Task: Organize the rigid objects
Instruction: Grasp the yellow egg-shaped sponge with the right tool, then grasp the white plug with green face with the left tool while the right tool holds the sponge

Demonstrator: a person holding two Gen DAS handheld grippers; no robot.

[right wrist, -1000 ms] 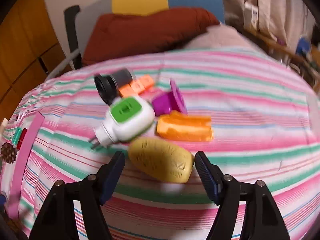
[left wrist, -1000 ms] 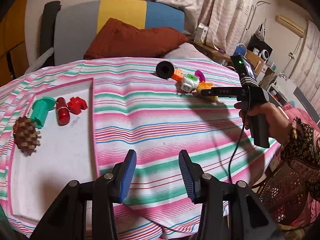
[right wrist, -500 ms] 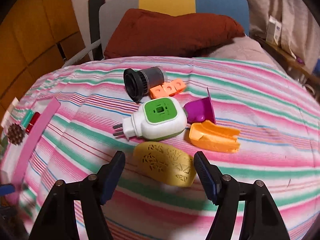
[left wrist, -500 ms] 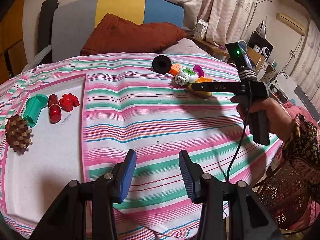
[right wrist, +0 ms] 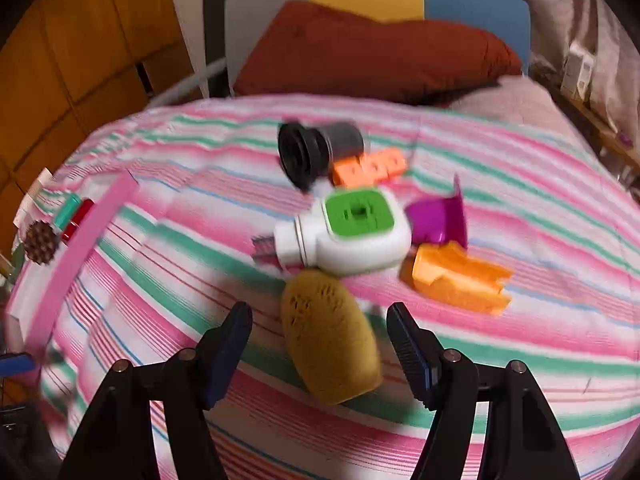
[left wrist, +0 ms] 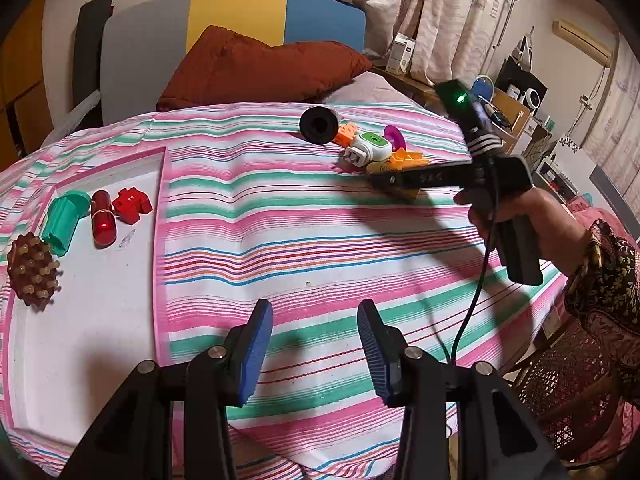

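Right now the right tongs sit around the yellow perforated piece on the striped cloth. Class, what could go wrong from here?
1. The right tongs have just been closing, yet gaps show beside the yellow piece; it lies skewed between the pads and might twist or slip out.
2. The white and green plug touches its far end, so lifting may drag or knock it.
3. The image is blurred, so contact is hard to judge.

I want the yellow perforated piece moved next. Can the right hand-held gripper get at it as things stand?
Probably yes: the yellow perforated piece already lies between the right hand-held gripper's closing fingers, pads not yet touching. The white plug-in device touches only its far end.
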